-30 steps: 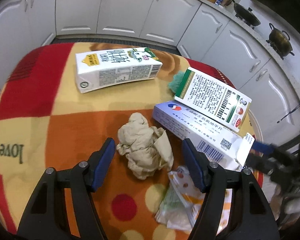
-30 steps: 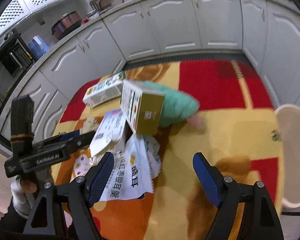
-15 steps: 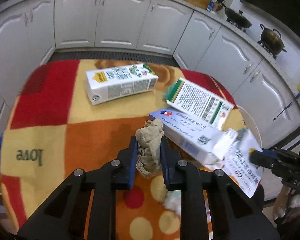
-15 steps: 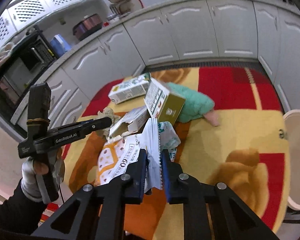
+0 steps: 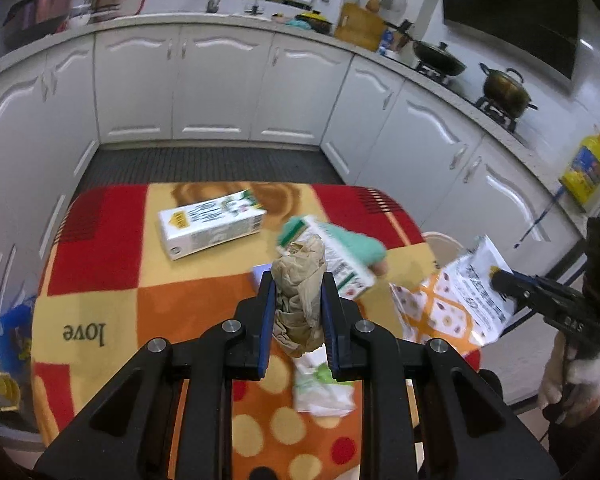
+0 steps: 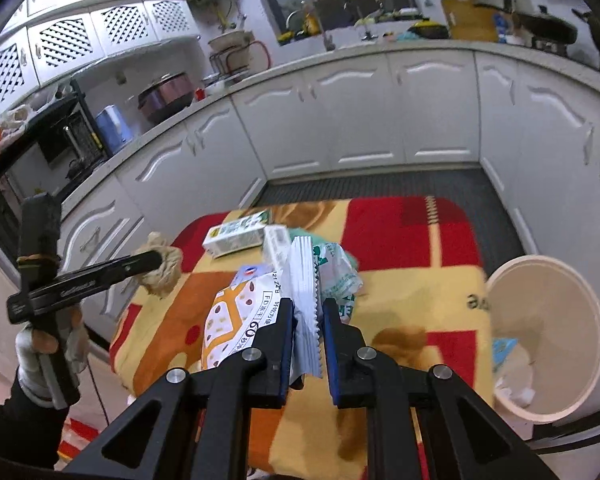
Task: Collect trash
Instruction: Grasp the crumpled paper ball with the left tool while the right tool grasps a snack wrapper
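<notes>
Your left gripper, tilted downward, clamps the crumpled brown paper; your right gripper (gloved hand below) pinches the printed wrapper.

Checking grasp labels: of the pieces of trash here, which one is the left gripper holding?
The crumpled brown paper wad, pinched in the left gripper above the blanket. The milk carton lies on the table; the printed snack bag is in the right gripper.

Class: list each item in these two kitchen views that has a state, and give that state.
left gripper: shut on crumpled brown paper, lifted
right gripper: shut on snack packet, lifted
milk carton: lying flat on blanket
bin: open, some trash inside
</notes>
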Motion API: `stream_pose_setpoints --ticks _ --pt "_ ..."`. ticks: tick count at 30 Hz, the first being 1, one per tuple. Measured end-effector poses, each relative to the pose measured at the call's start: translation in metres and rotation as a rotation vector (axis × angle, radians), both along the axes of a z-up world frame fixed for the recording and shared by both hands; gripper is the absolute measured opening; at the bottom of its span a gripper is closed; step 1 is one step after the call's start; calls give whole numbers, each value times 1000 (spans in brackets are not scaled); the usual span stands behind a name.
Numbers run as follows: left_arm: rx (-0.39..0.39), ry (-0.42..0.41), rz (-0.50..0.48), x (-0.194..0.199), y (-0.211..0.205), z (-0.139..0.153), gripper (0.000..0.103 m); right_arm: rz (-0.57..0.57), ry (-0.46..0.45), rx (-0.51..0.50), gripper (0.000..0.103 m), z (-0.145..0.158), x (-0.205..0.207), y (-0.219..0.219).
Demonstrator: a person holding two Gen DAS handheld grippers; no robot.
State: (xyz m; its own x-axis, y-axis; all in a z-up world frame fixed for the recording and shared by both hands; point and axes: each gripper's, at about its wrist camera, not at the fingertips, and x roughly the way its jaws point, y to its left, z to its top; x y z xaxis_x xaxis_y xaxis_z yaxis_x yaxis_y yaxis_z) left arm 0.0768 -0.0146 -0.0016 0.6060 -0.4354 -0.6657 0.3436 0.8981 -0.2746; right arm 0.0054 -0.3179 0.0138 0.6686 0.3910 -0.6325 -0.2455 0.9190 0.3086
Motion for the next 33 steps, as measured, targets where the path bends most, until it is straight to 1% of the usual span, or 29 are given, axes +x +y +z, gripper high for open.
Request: stream_pose_setpoints --ticks 6,14,22,33 --pt "32 -29 -56 -6 -37 7 19 -28 -10 -6 13 4 0 -11" --pt "69 -34 -106 -7 -84 2 19 -86 -6 -11 13 -1 -4 -34" --pt "108 -34 -169 -7 -139 -6 19 -187 1 -20 13 -6 -10 -78" --pt "133 -23 -256 -7 -209 -11 19 -328 18 -16 14 -17 -29 -144"
